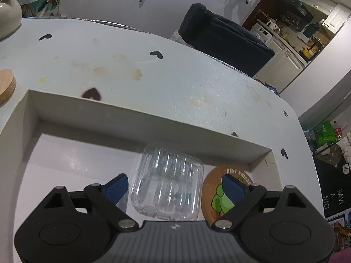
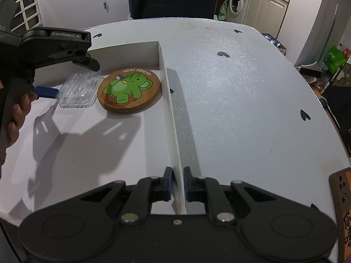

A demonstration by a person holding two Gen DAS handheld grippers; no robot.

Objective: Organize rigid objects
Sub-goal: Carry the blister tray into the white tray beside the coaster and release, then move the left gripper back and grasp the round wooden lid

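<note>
A shallow white cardboard box [image 2: 169, 109] lies on the table. Inside it a clear plastic case [image 1: 166, 182] lies flat beside a round cork coaster [image 2: 129, 89] with a green elephant print. My left gripper [image 1: 175, 186] is open, its blue fingers [image 1: 117, 188] spread on either side of the clear case without touching it. It also shows in the right wrist view [image 2: 72, 74], above the case [image 2: 79, 89]. My right gripper [image 2: 178, 184] is shut on the box's right wall near its front end.
The white table [image 2: 241, 109] has small black heart marks and stains. A dark chair [image 2: 173, 2] stands behind it. A wooden disc [image 1: 6, 85] and a white cat-shaped pot [image 1: 8, 13] sit at the far left. An orange-brown object [image 2: 342, 197] is at the right edge.
</note>
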